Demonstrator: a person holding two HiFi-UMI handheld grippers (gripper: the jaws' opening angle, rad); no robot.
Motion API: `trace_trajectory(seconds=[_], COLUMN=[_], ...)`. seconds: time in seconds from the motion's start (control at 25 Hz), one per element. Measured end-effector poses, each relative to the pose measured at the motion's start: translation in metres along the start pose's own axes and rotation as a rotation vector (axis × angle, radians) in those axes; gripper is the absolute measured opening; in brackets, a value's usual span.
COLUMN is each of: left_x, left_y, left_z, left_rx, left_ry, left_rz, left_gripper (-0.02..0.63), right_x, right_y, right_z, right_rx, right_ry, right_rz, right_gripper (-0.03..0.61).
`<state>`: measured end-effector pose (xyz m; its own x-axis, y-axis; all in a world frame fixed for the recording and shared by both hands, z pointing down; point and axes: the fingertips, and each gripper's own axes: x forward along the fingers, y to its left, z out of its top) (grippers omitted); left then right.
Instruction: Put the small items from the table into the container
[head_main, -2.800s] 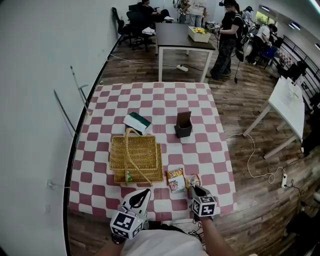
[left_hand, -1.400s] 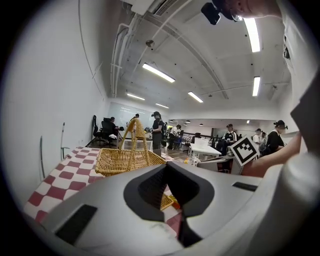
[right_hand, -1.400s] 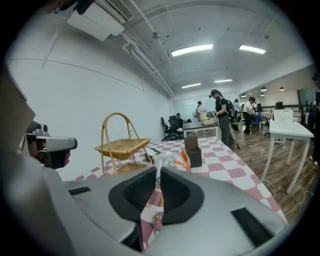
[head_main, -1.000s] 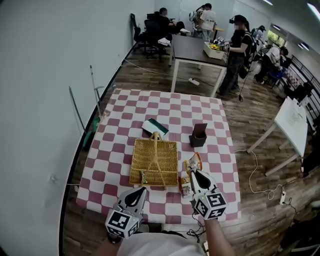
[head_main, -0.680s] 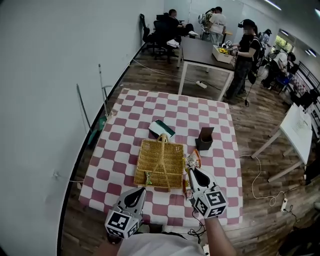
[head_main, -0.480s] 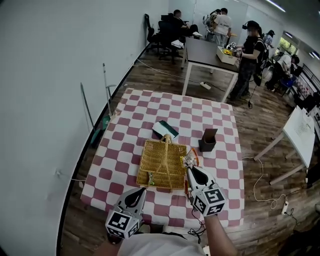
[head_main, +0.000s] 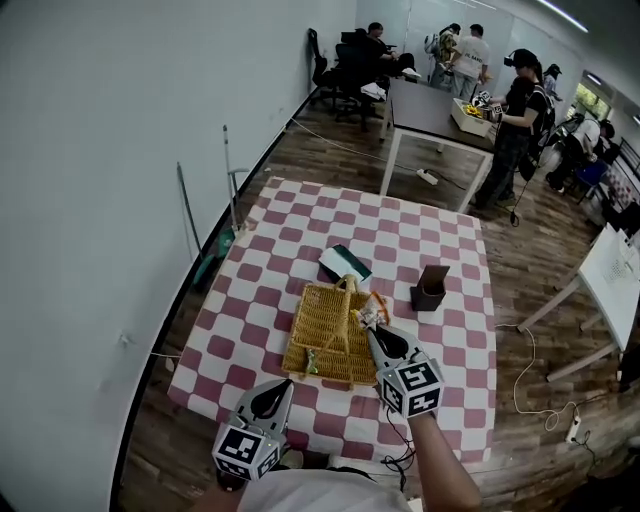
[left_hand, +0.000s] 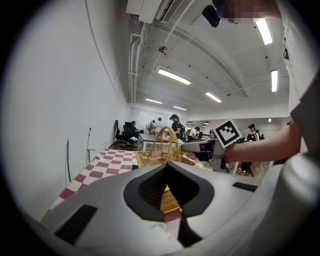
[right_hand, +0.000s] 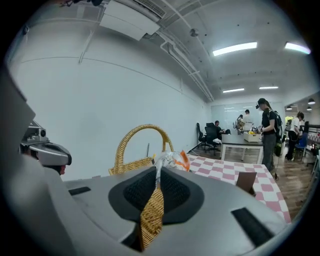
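1 wicker basket (head_main: 310, 322) sits mid-table on the red-and-white check cloth (head_main: 280, 240), handle up. The right gripper (head_main: 372, 327) has its jaws pinched on 1 small snack packet (head_main: 372, 308), clear w/ orange, and holds it over the basket's right edge, near the handle. The left gripper (head_main: 281, 387) hangs at the near table edge, jaws together w/ nothing in them. Inside the basket I count 1 small item (head_main: 311, 361), greenish, by the near rim. On the far side, just beside the basket, lies 1 green-and-white pack (head_main: 345, 265). 1 dark box (head_main: 431, 288) stands upright off to the right, apart from the rest.
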<state>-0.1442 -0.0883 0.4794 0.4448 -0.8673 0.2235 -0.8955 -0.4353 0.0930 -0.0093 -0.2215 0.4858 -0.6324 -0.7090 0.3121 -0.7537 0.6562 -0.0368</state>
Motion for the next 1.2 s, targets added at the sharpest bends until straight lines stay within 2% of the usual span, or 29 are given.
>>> trace_trajectory(seconds=[0.28,1.2], left_x=[-0.002,-0.009], left_y=[0.009,0.023], left_z=[-0.001,-0.002], left_rx=[-0.004,-0.019], left_ry=[0.004,0.01], left_rz=[0.033,0.115], left_gripper=[0.0,0.0], right_x=[0.025,0.073], right_y=[0.006,0.019], right_z=[-0.003,-0.005], right_rx=[-0.078,-0.21], right_ry=[0.084,0.215], right_rz=[0.066,0.294], right_gripper=[0.044,0.048])
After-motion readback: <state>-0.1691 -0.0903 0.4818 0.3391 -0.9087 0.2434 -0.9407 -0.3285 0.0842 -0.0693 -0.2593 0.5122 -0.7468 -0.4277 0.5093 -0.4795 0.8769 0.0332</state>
